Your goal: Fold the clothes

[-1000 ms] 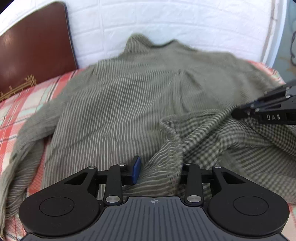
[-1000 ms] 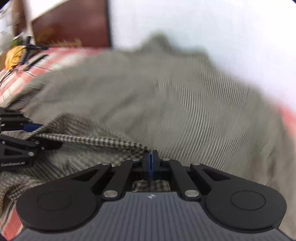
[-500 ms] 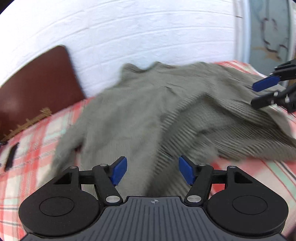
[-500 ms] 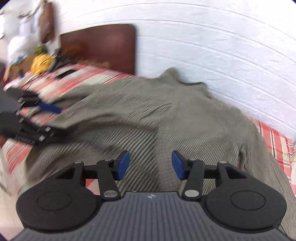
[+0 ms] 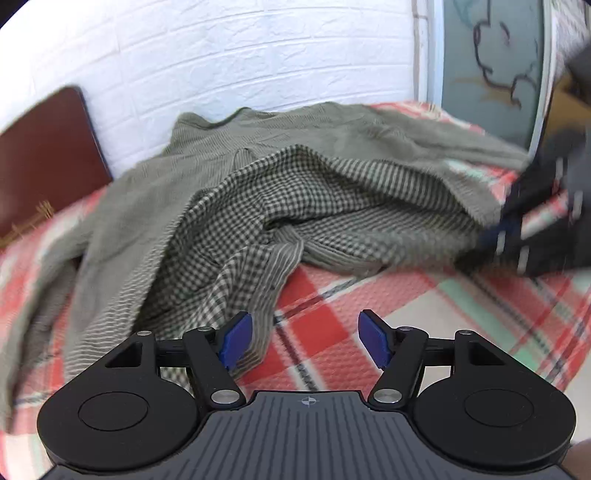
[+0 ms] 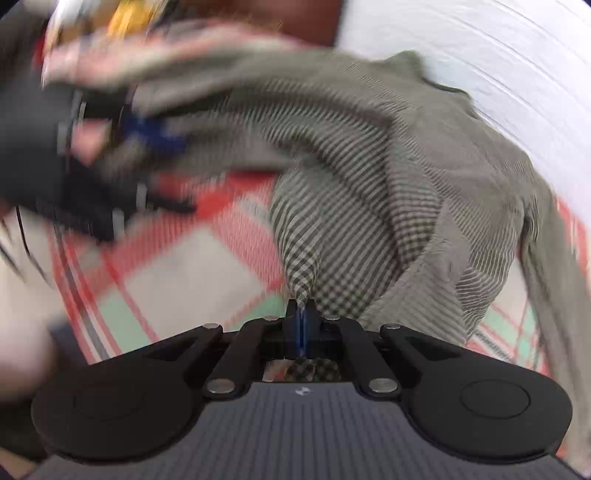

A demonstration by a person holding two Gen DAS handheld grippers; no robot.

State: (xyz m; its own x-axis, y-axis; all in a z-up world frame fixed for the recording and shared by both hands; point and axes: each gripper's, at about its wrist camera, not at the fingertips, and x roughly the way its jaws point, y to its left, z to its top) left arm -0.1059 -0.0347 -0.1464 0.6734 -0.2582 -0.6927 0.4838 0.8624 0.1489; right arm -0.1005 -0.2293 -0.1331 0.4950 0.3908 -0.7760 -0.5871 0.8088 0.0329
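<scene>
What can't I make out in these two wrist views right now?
- Left gripper, right wrist view: motion blur smears it.
- Right gripper, left wrist view: blurred, so its grip is unreadable there.
- Shirt, both views: the gripper bodies cover its near edge.
- Clutter at the top left, right wrist view: too blurred.

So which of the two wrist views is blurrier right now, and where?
Right wrist view: heavy motion smear across the left gripper and wall; the shirt is sharper near the right gripper. Left wrist view: mostly crisp, smeared only at the right edge; both show fisheye bending.
</scene>
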